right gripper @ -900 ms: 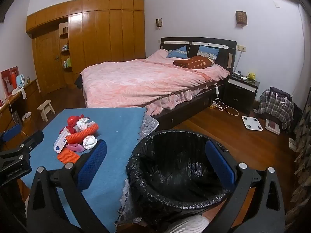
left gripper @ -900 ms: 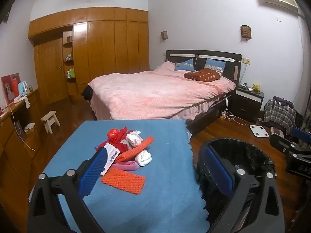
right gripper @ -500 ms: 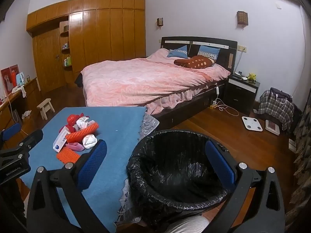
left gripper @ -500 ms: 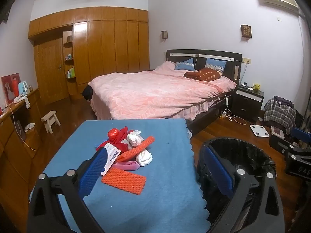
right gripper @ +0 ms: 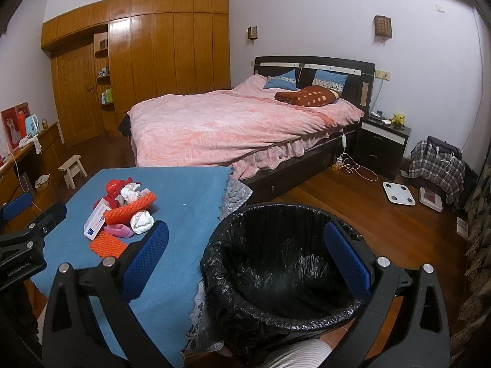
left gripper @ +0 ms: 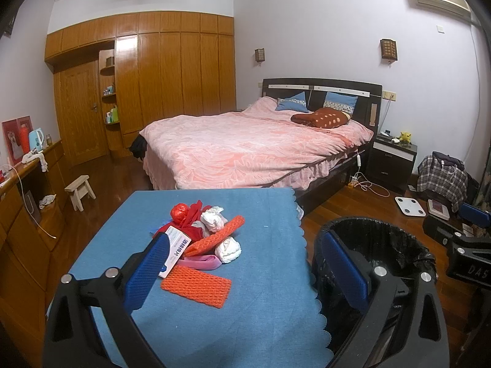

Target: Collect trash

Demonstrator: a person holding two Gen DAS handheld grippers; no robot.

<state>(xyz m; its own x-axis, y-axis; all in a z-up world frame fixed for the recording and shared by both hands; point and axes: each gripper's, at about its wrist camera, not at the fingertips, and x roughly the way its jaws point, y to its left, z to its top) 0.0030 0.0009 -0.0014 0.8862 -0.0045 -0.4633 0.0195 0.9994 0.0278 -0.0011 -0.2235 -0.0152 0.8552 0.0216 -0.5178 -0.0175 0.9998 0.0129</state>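
The left hand-held gripper and the right hand-held gripper were both spread wide, holding nothing. A pile of red, orange and white trash lay on the blue cloth tabletop, beside the round bin with a black plastic liner.

My left camera sits just behind my left gripper and looks forward and somewhat down along its two blue-padded fingers, over the blue-clothed table toward the bed and the wooden wardrobe on the far wall. The pile of trash lies close, just past my left finger. My right camera rides behind my right gripper, tilted down the same way, and sits nearly over the black-lined bin, which fills its lower middle. Both views share the table, the pile, the bin, the bed and the wardrobe. Each catches the other gripper at its edge, though only partly, I think.
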